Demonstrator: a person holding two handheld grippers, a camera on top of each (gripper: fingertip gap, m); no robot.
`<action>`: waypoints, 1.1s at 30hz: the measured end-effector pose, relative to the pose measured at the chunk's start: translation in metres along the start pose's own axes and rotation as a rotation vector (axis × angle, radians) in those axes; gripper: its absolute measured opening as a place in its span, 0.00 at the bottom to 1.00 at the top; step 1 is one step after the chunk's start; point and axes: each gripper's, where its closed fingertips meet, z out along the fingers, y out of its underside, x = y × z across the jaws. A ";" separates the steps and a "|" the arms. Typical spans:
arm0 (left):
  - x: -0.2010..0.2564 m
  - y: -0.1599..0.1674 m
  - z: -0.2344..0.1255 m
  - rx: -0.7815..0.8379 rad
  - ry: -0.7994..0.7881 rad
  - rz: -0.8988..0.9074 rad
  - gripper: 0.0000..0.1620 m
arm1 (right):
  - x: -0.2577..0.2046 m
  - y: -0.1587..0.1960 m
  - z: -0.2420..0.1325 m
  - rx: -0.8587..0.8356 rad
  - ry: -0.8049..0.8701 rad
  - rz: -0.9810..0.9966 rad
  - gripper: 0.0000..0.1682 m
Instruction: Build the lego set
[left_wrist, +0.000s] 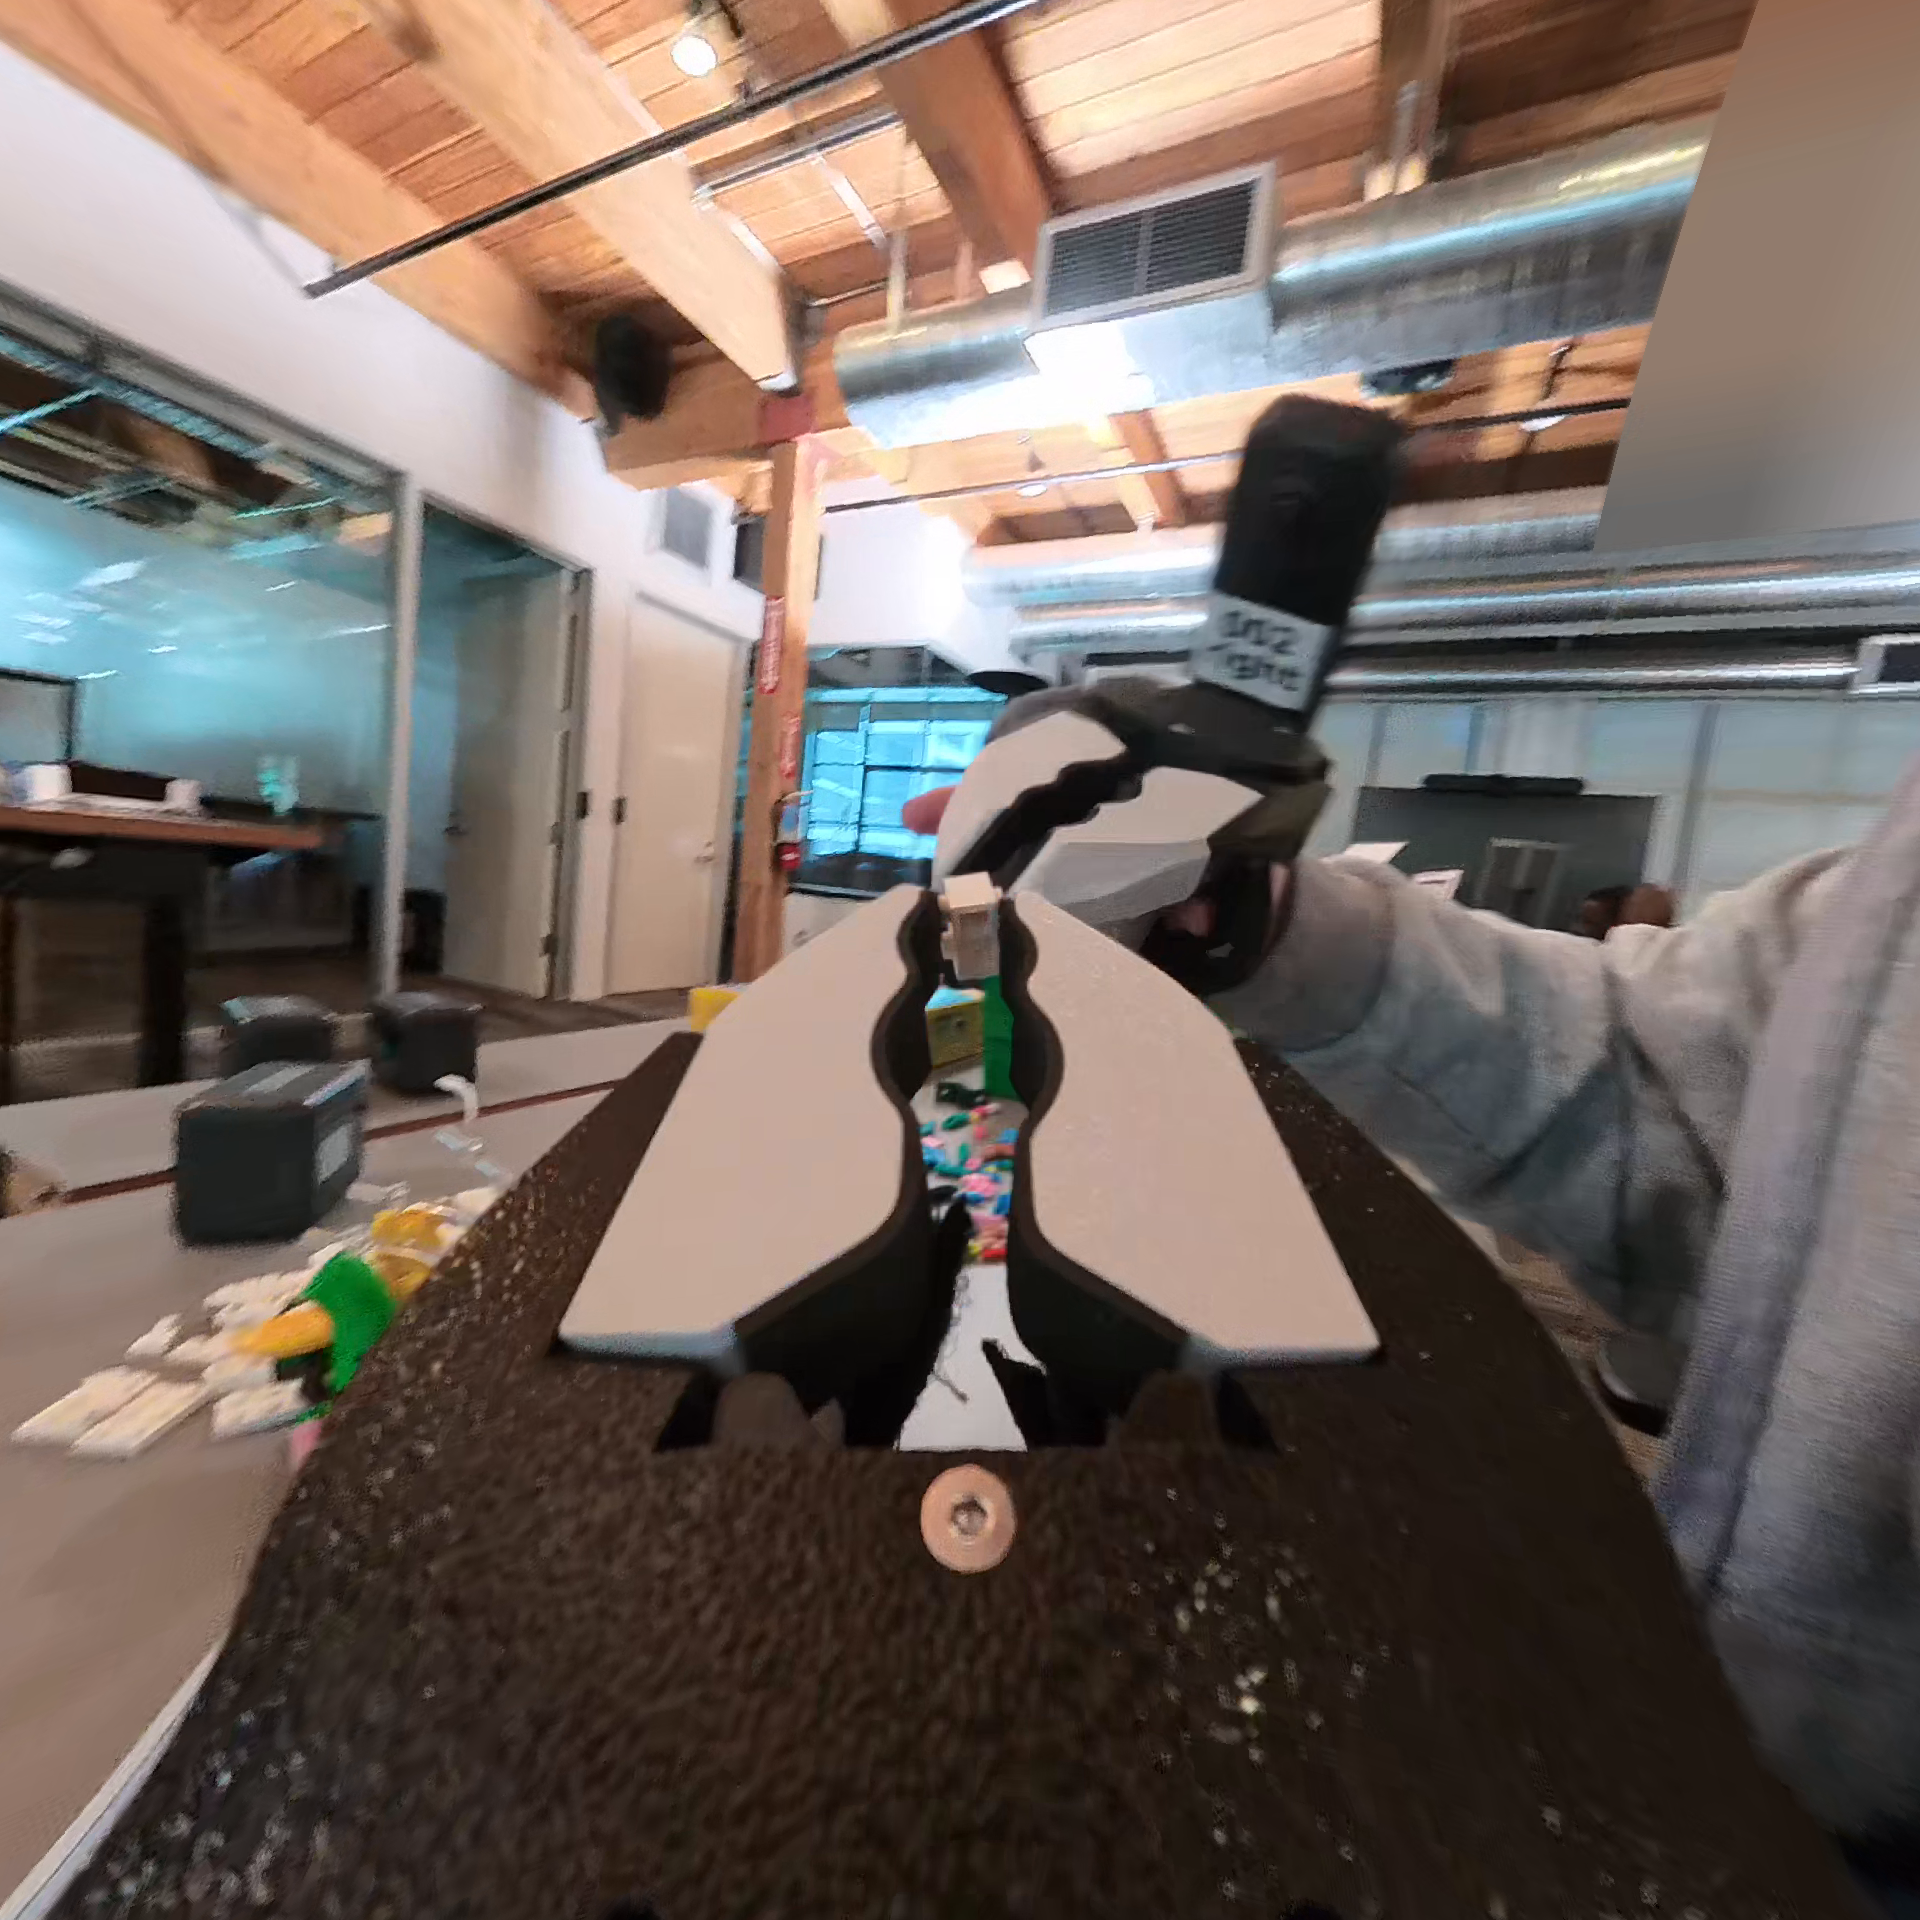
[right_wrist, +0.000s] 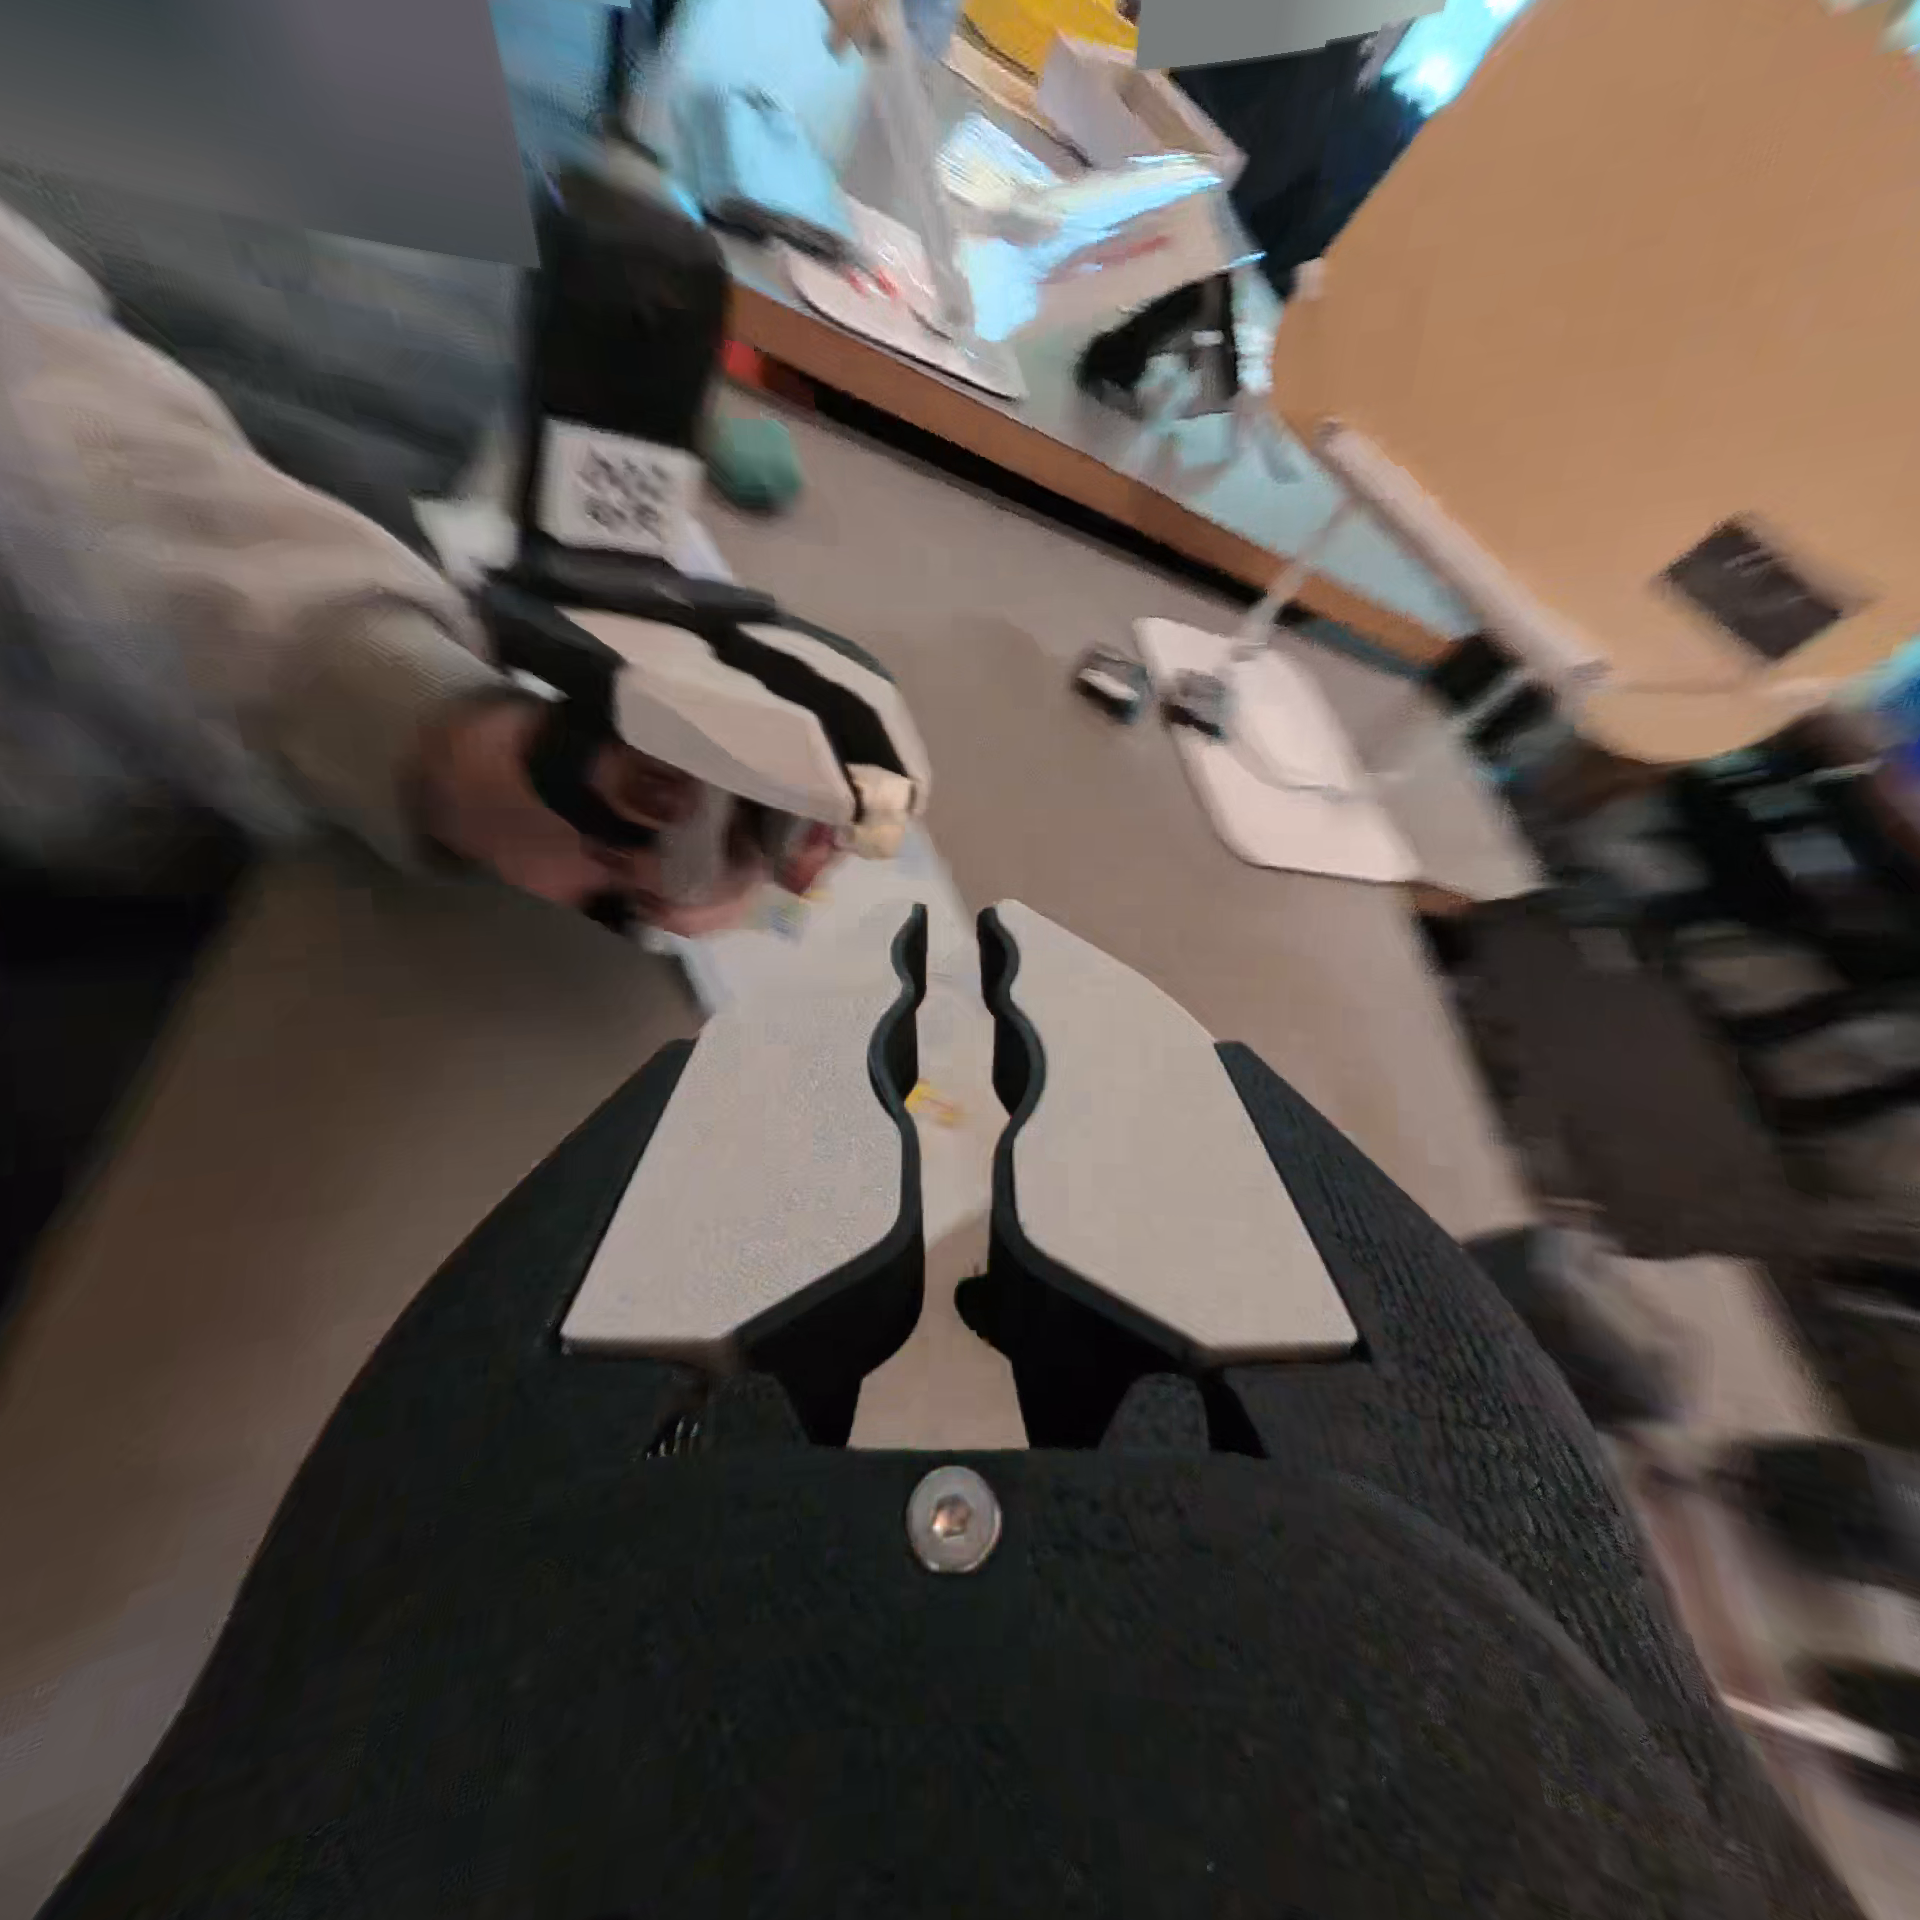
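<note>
White lego piece (left_wrist: 968, 920): pinched at the tips of the left hand-held gripper (left_wrist: 966, 940), raised above the tabletop (left_wrist: 94, 1558), likely for joining. Right hand-held gripper (right_wrist: 948, 940): empty, slightly parted, near. Loose bricks (left_wrist: 971, 1164) lie far below.

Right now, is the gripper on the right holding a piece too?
No: the right gripper has a bare gap between its fingertips, while only the left gripper pinches a small white Lego piece.

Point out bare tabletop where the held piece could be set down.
Free: grey tabletop nearest the camera, below the flat white lego pieces. Crowded: the white pile beside the green-and-yellow lego build, and the colourful loose lego bricks between the left gripper fingers.
</note>
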 end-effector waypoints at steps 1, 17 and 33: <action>0.003 -0.002 0.000 0.014 0.035 -0.016 0.06 | -0.006 -0.003 -0.001 0.018 -0.072 0.091 0.06; 0.030 -0.008 -0.003 0.081 0.262 -0.119 0.06 | -0.038 -0.017 0.003 0.131 -0.387 0.413 0.06; 0.031 -0.002 -0.003 0.076 0.275 -0.131 0.06 | -0.040 -0.013 0.005 0.163 -0.393 0.462 0.06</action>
